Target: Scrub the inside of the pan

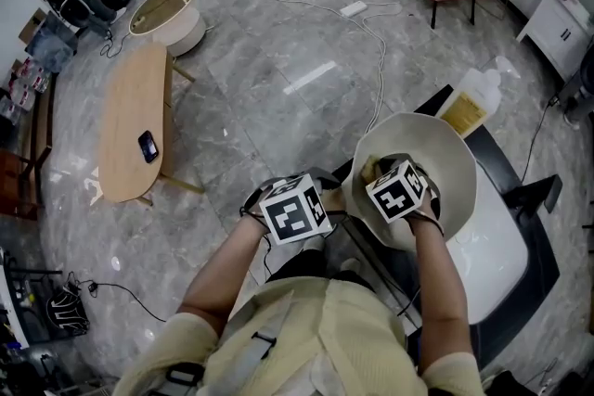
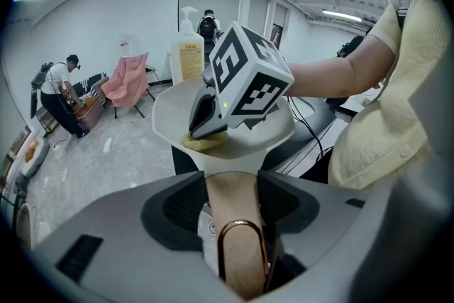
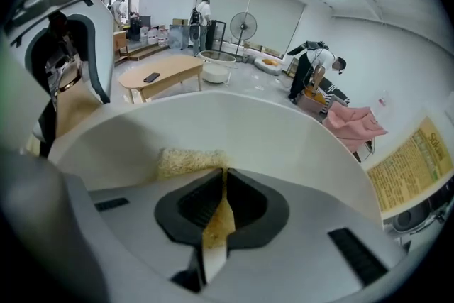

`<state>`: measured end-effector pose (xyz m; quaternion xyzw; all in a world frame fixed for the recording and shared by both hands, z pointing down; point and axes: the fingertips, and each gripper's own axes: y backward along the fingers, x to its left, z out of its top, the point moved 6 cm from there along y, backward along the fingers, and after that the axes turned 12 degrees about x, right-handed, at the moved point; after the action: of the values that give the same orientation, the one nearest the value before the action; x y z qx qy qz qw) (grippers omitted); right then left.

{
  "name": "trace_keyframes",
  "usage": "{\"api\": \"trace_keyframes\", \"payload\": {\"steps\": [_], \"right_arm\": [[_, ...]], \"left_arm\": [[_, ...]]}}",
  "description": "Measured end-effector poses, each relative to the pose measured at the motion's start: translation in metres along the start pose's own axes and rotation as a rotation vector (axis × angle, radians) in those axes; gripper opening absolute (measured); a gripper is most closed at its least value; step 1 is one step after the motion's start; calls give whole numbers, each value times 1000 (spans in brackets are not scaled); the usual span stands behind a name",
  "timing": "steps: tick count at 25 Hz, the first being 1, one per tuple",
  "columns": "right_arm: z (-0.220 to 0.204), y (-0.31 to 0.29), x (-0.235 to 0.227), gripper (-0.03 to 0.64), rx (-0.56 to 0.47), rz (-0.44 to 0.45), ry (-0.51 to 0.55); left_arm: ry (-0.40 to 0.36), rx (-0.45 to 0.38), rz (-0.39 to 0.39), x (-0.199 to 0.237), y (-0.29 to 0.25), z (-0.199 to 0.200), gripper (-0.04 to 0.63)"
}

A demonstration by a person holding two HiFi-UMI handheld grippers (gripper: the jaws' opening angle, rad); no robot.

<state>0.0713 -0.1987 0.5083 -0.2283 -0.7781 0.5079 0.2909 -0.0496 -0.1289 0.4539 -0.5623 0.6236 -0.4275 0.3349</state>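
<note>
Held over the white counter's (image 1: 506, 246) left edge, left tongs (image 2: 230, 213) tight on its tan wooden handle (image 2: 228, 191): smooth round cream pan (image 1: 457, 164). Inside, pinched thin in right tongs (image 3: 216, 204): coarse yellow fibrous sponge (image 3: 186, 161).

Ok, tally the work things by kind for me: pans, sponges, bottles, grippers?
pan: 1
sponge: 1
bottle: 1
grippers: 2, left gripper and right gripper
Total: 5
</note>
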Motion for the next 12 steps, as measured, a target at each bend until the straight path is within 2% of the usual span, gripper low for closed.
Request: {"api": "trace_keyframes", "payload": {"steps": [5,9,12], "right_arm": [[-5,8,-10,34,-31,-53,-10],[-10,6,-11,32,-24,-142,98],[-14,-1,-9,32,0,-157,148]], "left_arm": [[-1,0,0,0,0,-1,241],[-1,-2,-2,1,-1,-1,241],[0,-1,-4,0,0,-2,241]]}}
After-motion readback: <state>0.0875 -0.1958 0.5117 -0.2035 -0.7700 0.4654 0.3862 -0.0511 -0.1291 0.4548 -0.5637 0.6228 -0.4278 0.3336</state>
